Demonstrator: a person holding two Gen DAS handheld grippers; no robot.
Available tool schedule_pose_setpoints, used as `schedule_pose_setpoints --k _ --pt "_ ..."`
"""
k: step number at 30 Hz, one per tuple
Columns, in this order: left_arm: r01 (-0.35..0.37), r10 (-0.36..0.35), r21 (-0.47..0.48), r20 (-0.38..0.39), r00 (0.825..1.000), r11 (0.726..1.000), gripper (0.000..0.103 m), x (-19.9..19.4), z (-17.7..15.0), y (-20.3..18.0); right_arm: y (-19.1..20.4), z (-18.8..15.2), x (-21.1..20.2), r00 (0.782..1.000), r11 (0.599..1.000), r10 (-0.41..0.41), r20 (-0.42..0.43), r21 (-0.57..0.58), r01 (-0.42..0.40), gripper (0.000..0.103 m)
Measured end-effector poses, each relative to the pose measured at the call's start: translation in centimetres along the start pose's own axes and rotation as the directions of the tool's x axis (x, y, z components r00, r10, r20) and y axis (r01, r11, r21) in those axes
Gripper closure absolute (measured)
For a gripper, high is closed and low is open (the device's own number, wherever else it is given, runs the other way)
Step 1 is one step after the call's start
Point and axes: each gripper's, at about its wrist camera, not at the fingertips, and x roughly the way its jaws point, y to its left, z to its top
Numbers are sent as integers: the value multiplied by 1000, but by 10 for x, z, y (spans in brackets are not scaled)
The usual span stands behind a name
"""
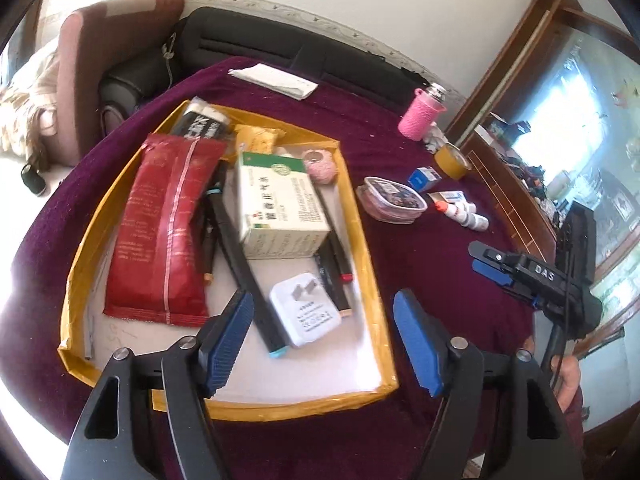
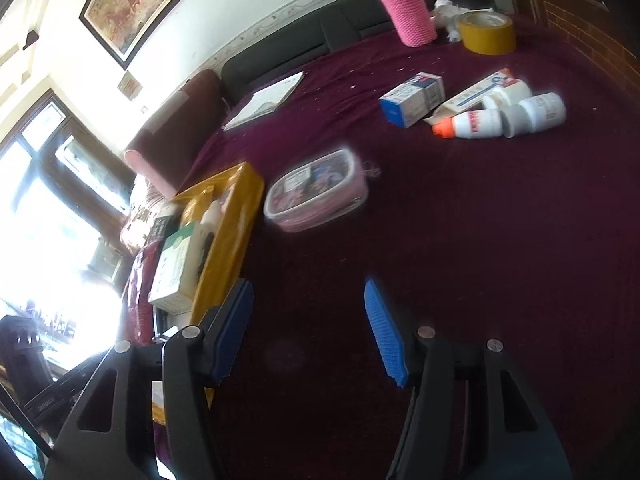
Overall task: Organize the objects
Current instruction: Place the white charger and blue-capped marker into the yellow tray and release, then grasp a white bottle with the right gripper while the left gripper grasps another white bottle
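Note:
A yellow-rimmed tray (image 1: 362, 216) on the purple cloth holds a red packet (image 1: 160, 232), a green-and-white box (image 1: 280, 204), a white charger (image 1: 306, 310), black pens (image 1: 244, 272) and a pink ball (image 1: 318, 164). My left gripper (image 1: 324, 340) is open and empty above the tray's near end. My right gripper (image 2: 308, 332) is open and empty over bare cloth, right of the tray (image 2: 228, 240); it also shows in the left wrist view (image 1: 490, 264). A pink lidded container (image 2: 318, 196) lies ahead of it, also in the left wrist view (image 1: 390, 198).
On the cloth farther off lie a blue-and-white box (image 2: 414, 98), white bottles (image 2: 520, 114), a yellow tape roll (image 2: 486, 32), a pink knitted bottle (image 2: 408, 10) and white papers (image 2: 266, 100). A dark sofa (image 1: 256, 46) stands behind the table and a wooden cabinet (image 1: 520, 92) at right.

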Motion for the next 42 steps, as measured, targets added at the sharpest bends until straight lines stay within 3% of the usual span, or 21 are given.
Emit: schedule_pose_setpoints --k 5,9,15,19,20,22,23,26,29,31,35,38,42 --pt "88 -82 117 -48 995 989 36 19 -8 -42 -49 26 -29 988 988 -149 46 41 147 46" --pt "116 -101 143 -106 989 983 36 34 -19 -57 -82 62 -40 958 960 -277 72 63 273 45" --pt "97 -82 132 -114 990 986 36 31 -23 -59 -126 144 -7 905 908 -419 72 61 415 42" --pt "89 -78 99 -106 991 991 36 25 -21 -52 -163 184 31 875 869 -484 -11 115 482 42" --pt "82 -71 97 -107 992 992 36 26 -21 -52 -168 187 37 877 870 -479 -29 120 479 43" --pt "69 -58 91 -114 992 993 36 29 -20 -49 -169 183 41 910 904 -412 -46 108 414 40" --pt "66 -56 86 -118 991 994 36 31 -20 -48 -164 179 42 915 912 -400 -58 77 404 40" --pt "80 -69 79 -136 988 994 36 40 -19 -48 -142 155 46 908 917 -398 -131 -89 389 40" --pt "96 -81 101 -148 986 990 36 46 -20 -54 -127 120 38 929 954 -285 -238 -161 251 40" --pt "109 -92 101 -165 982 989 36 52 -21 -58 -119 100 28 927 956 -262 -269 -206 210 40" --pt "111 -90 110 -180 980 988 36 56 -24 -63 -116 83 2 940 961 -246 -235 -186 205 40" --pt "99 -77 117 -179 981 988 36 57 -25 -67 -111 85 -18 956 958 -259 -139 -161 236 40" --pt "93 -77 92 -169 983 991 36 55 -25 -66 -94 98 -7 974 973 -204 -96 -133 191 40"
